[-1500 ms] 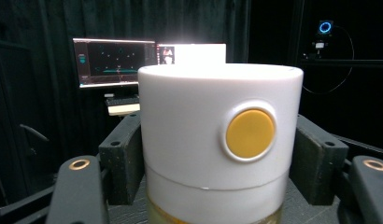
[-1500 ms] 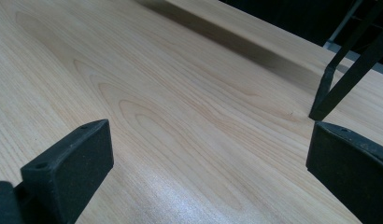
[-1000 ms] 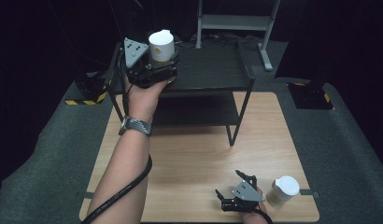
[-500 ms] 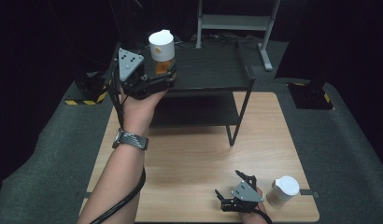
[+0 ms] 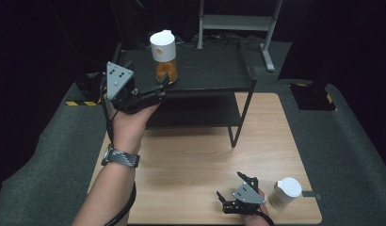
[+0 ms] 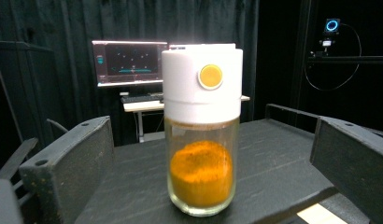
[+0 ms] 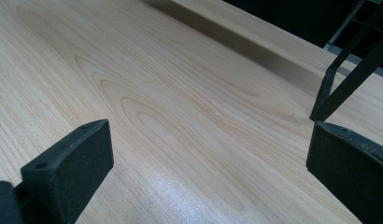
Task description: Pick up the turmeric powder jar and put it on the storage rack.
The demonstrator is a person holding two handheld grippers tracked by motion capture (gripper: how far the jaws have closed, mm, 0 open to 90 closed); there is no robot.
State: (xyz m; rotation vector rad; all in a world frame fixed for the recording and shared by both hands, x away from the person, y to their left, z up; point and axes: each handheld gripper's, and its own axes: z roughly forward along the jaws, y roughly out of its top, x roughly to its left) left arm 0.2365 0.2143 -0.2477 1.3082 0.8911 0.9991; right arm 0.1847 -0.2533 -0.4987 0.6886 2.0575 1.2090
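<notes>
spice jar (image 6: 201, 128): upright on the black shelf (image 5: 210, 70), orange powder inside
left gripper (image 5: 164, 87): jaws wide apart, jar between, not touching
right gripper (image 5: 229, 188): jaws spread, low over the table (image 5: 191, 155)

Glass jar of orange powder with white lid (image 5: 164, 56) upright on the black metal shelf (image 5: 210, 70), far left; white-lidded cup (image 5: 285, 192) on the wooden surface (image 5: 191, 155), near right.

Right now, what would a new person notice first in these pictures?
First the jar of orange powder with its white lid, standing upright on the black shelf, between the open jaws of the left gripper. Then the white-lidded container on the wooden table, beside the open right gripper.
</notes>
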